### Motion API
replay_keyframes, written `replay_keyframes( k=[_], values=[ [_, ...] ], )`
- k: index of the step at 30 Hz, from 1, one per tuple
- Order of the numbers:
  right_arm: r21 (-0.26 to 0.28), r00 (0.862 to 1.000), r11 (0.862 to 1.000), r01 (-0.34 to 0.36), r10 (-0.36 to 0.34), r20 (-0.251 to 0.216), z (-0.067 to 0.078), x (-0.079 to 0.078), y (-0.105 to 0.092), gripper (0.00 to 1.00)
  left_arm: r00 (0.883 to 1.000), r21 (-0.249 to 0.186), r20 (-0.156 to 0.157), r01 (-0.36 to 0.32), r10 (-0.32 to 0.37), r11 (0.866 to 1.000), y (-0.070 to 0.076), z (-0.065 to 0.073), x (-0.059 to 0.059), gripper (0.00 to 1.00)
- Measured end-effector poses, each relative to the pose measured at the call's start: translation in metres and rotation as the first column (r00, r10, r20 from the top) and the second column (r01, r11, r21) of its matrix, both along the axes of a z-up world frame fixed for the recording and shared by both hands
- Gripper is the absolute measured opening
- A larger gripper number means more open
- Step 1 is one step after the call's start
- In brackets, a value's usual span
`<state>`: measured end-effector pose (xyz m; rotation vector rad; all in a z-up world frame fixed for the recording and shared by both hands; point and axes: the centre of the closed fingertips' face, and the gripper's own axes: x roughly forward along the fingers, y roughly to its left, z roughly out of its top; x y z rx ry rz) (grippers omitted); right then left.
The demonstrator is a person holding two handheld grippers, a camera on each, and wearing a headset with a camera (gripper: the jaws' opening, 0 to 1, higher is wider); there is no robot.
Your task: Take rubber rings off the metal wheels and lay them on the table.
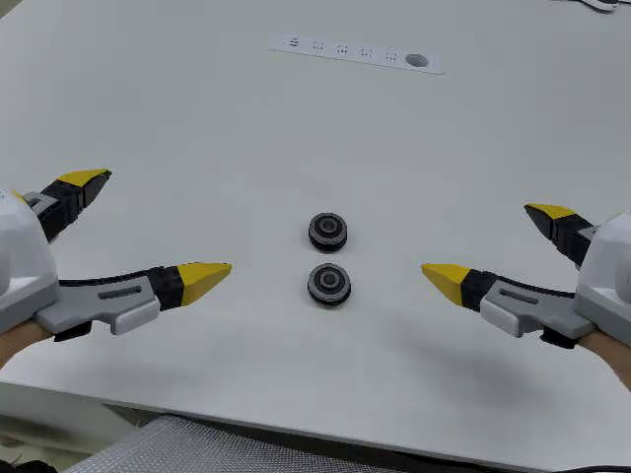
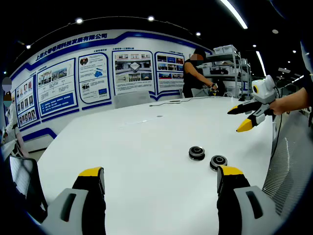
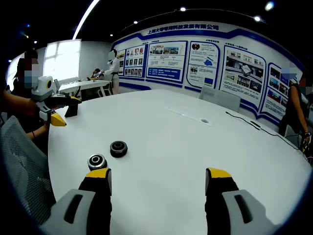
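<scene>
Left tongs (image 1: 165, 222): closest to the viewer at the lower left of the head view, with yellow-tipped jaws spread wide and nothing between them, held above the bench (image 1: 197, 108).
Right tongs (image 1: 478, 237): lower right, likewise gaping wide and empty, tips pointing inward toward the other pair.
Near wheel (image 1: 329, 284): small and round, lying flat on the white top. It has a silvery metal hub with a dark centre, and a black rubber ring (image 1: 314, 288) is seated round its rim.
Far wheel (image 1: 328, 231): same make and look, its own black band on as well. It sits just beyond the first, close by, with a sliver of bench between them.
Wheels against tongs: both lie midway between the two pairs, well apart from every tip. The nearer one is roughly level with the two inner tips.
Socket strip (image 1: 355, 53): long white panel with sockets on the far part of the bench, well beyond the wheels.
Display boards (image 3: 205, 58): blue-and-white panels along a curved wall, seen in the gripper views.
</scene>
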<state>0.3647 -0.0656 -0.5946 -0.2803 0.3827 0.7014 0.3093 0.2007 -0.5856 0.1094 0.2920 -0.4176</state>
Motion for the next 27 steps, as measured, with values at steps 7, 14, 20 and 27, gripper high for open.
replay_keyframes(
  k=[7, 14, 20, 27],
  values=[
    [-0.002, 1.000, 1.000, -0.004, 0.004, -0.023, -0.007, -0.003, 0.000, 0.80, 1.000, 0.009, -0.001, 0.000, 0.000, 1.000, 0.001, 0.000, 0.000, 0.97],
    [0.004, 0.999, 1.000, -0.002, 0.002, -0.038, -0.010, -0.005, -0.003, 0.80, 1.000, 0.010, -0.004, 0.002, -0.002, 1.000, 0.002, 0.000, 0.001, 0.97],
    [-0.008, 0.999, 1.000, -0.014, 0.014, -0.043, -0.013, -0.007, -0.003, 0.80, 1.000, 0.008, -0.004, 0.002, -0.002, 1.000, 0.001, 0.002, 0.001, 0.96],
    [-0.005, 0.999, 1.000, -0.017, 0.017, -0.051, -0.015, -0.007, -0.004, 0.80, 1.000, 0.012, -0.004, 0.006, -0.006, 1.000, 0.000, 0.003, 0.001, 0.96]
  ],
)
